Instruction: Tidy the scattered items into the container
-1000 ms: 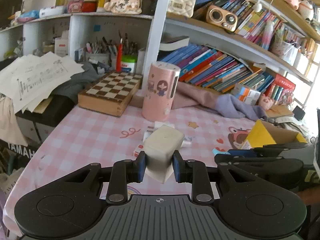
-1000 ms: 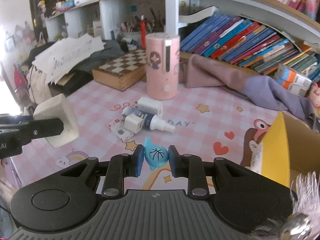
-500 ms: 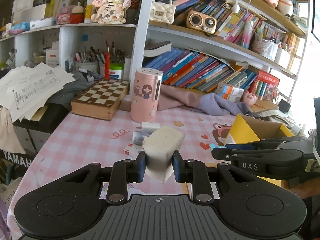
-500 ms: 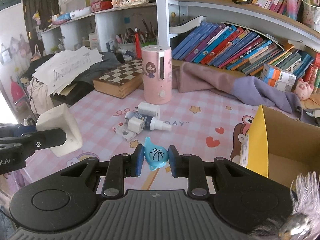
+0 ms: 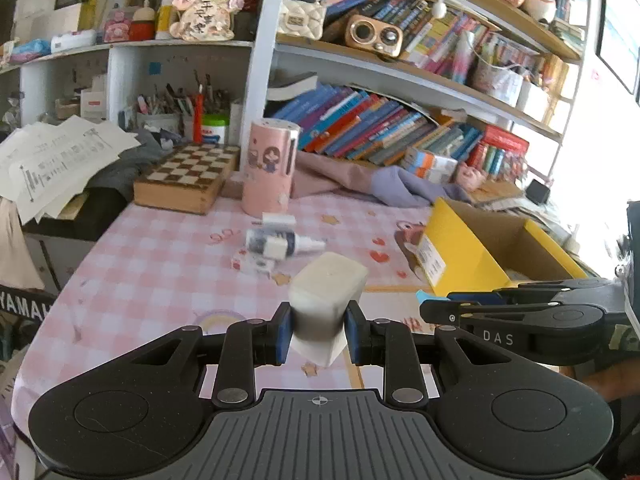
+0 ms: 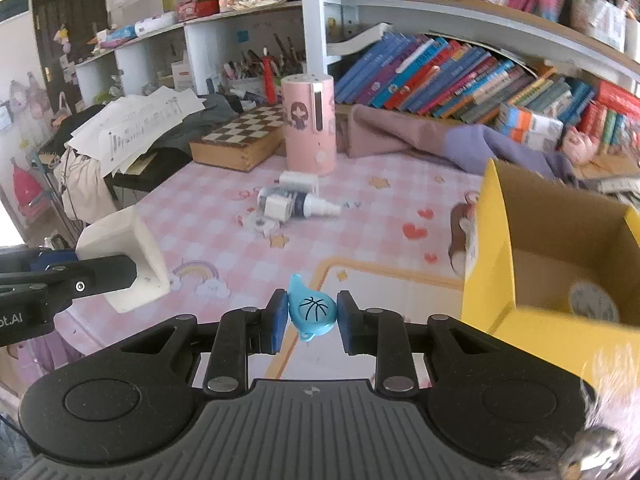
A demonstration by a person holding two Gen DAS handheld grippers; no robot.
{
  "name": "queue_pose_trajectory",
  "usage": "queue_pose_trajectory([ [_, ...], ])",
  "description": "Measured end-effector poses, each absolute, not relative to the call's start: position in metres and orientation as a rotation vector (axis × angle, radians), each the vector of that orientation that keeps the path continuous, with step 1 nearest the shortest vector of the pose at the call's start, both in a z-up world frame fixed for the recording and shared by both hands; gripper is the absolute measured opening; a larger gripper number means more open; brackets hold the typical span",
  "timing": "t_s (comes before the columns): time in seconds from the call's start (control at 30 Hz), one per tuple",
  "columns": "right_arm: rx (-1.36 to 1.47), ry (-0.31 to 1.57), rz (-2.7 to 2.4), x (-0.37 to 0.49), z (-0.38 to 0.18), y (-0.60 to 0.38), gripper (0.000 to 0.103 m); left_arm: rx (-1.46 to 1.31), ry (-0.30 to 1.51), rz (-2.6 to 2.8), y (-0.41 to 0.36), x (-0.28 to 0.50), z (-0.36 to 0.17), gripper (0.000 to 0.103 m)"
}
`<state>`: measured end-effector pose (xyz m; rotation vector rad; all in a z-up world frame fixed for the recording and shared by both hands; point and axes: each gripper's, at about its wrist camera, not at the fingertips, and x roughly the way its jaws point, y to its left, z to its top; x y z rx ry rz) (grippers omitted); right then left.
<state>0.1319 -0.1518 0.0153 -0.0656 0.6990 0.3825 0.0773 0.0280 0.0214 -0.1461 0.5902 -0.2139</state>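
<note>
between left fingers [image 5: 283, 332], white block [image 5: 324, 300]

I hold two tongs, the left tongs [image 5: 316, 334] and the right tongs [image 6: 313, 322], one thing in each: a white block [image 5: 326, 288] and a blue tag [image 6: 312, 311]. One yellow box [image 6: 496, 248] stands open. On the worktop [image 5: 160, 264] I count one spray bottle [image 5: 280, 243], one pink canister [image 5: 270, 172], one chessboard [image 5: 188, 174].

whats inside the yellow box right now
In the right wrist view the yellow box shows a bare brown cardboard floor with one round pale disc lying on it. The near wall hides the front strip of the floor, so anything lying there cannot be seen.
</note>
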Motion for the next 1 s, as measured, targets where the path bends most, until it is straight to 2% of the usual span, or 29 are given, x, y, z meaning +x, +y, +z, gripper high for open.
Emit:
queue_pose_trajectory([
  [0.47,0.008,0.754,0.267,0.042,-0.006,-0.171,0.025,-0.101,0.645,-0.321,0.016,0.017,0.009,0.026],
  [1.0,0.096,0.780,0.049,-0.010,-0.010,-0.226,0.025,-0.044,0.663,-0.551,-0.033,0.008,0.004,0.025],
])
